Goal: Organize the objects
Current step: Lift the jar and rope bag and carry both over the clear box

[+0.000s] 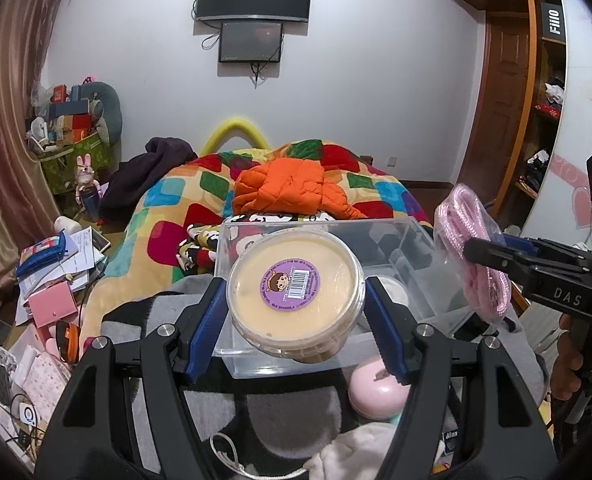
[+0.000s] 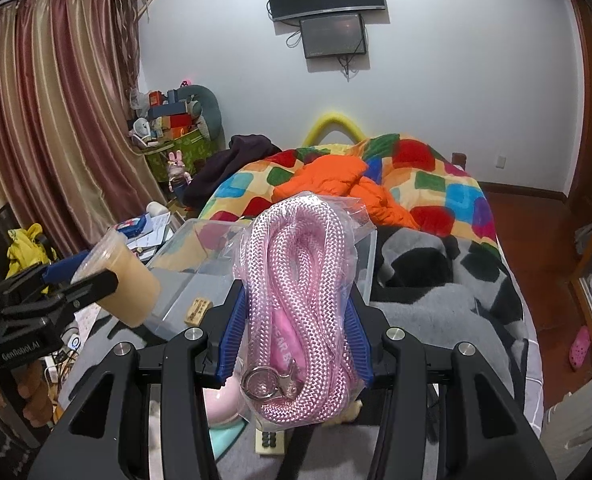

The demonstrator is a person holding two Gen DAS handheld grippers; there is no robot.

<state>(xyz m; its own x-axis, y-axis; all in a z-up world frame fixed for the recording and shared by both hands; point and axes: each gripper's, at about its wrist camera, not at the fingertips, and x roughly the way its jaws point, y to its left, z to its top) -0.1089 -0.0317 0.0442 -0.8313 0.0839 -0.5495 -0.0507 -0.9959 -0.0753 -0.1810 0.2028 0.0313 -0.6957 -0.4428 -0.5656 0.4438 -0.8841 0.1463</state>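
My left gripper (image 1: pixel 296 320) is shut on a round beige tub (image 1: pixel 296 292) with a purple label on its lid, held tilted above a clear plastic box (image 1: pixel 412 236) on the bed. It also shows in the right wrist view (image 2: pixel 116 280). My right gripper (image 2: pixel 296 336) is shut on a bagged pink rope (image 2: pixel 300 280) with a metal ring, held over the near right edge of the clear box (image 2: pixel 184 248). The rope shows in the left wrist view (image 1: pixel 472 248) to the right of the box.
A pink oval case (image 1: pixel 376 392) and white cloth lie on the grey-black blanket (image 1: pixel 288 412) below the grippers. A small wooden block (image 2: pixel 197 311) lies in the box. An orange jacket (image 1: pixel 284 184) lies on the colourful quilt behind. Cluttered papers (image 1: pixel 56 272) at left.
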